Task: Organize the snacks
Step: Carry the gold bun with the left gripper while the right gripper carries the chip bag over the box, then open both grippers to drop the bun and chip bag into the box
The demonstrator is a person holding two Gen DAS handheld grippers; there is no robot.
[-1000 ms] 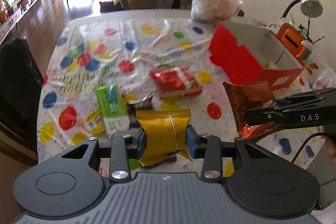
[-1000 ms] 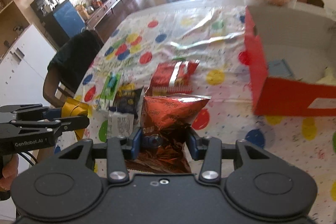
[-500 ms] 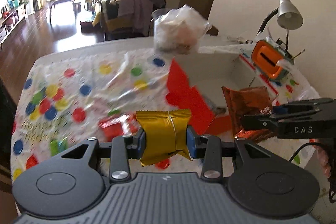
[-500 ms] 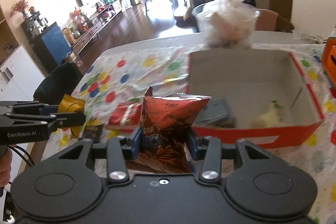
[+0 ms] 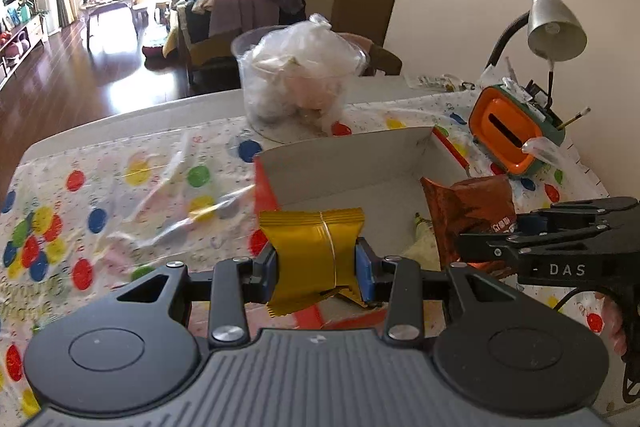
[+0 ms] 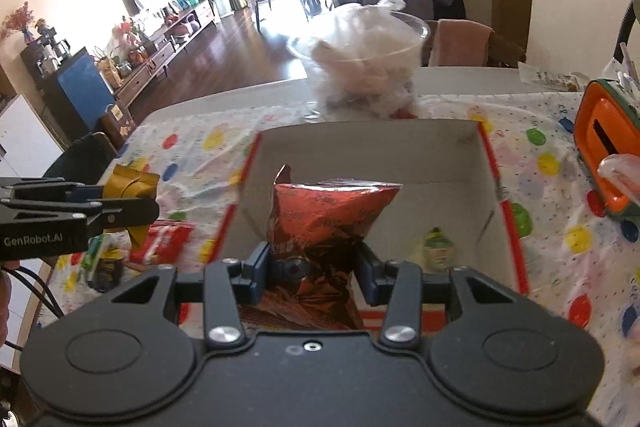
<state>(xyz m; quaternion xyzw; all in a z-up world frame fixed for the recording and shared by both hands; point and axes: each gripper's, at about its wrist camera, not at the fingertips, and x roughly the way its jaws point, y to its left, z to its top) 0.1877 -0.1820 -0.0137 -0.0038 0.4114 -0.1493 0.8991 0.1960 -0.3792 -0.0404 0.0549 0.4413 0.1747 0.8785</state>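
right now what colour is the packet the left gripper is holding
Gold: the gold packet clamped in the left gripper, seen best in the left wrist view.

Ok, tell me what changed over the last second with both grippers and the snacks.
Both grippers carried their snacks from above the loose pile across to the red box. The right gripper now holds the red chip bag over the box's inside; the left gripper holds the gold packet near the box's left wall. Nothing was taken or released. Both grips, the box and the snacks on the table stayed put.

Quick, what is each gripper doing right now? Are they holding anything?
Left gripper: shut on the gold snack packet.
Right gripper: shut on the red-brown chip bag.
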